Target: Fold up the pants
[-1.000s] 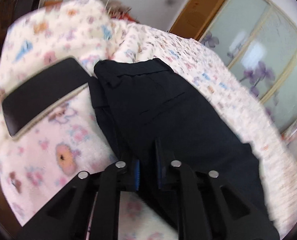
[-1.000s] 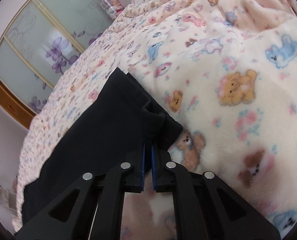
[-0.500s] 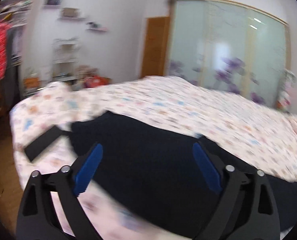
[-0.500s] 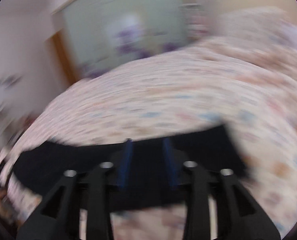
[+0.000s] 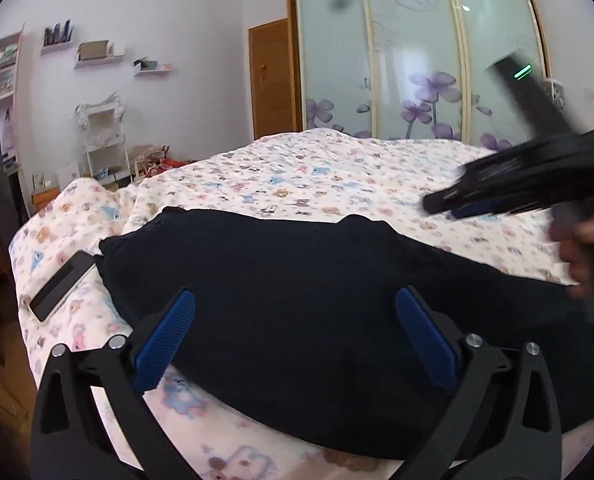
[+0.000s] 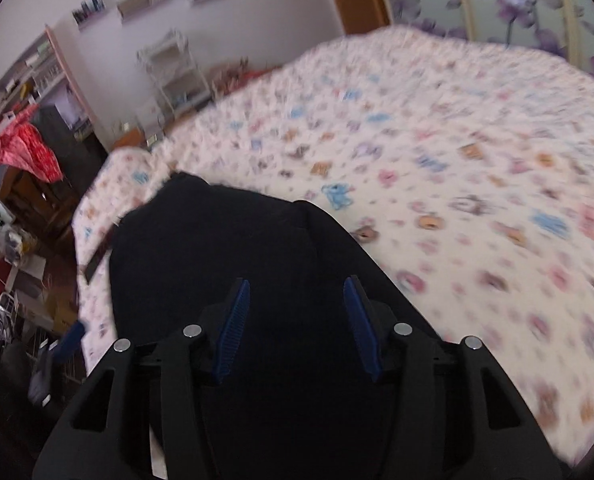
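Both grippers, left (image 5: 295,334) and right (image 6: 295,328), let go within 1 s and hang released above the pants (image 5: 297,292), lying on the bed (image 5: 337,172); this fold looks finished.

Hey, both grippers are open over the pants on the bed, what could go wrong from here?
The phone lies touching the dark pants; the next fold could drag it off the bed edge. The right gripper view is blurred by motion, so regrasping now may miss. The left gripper hangs open, holding nothing.
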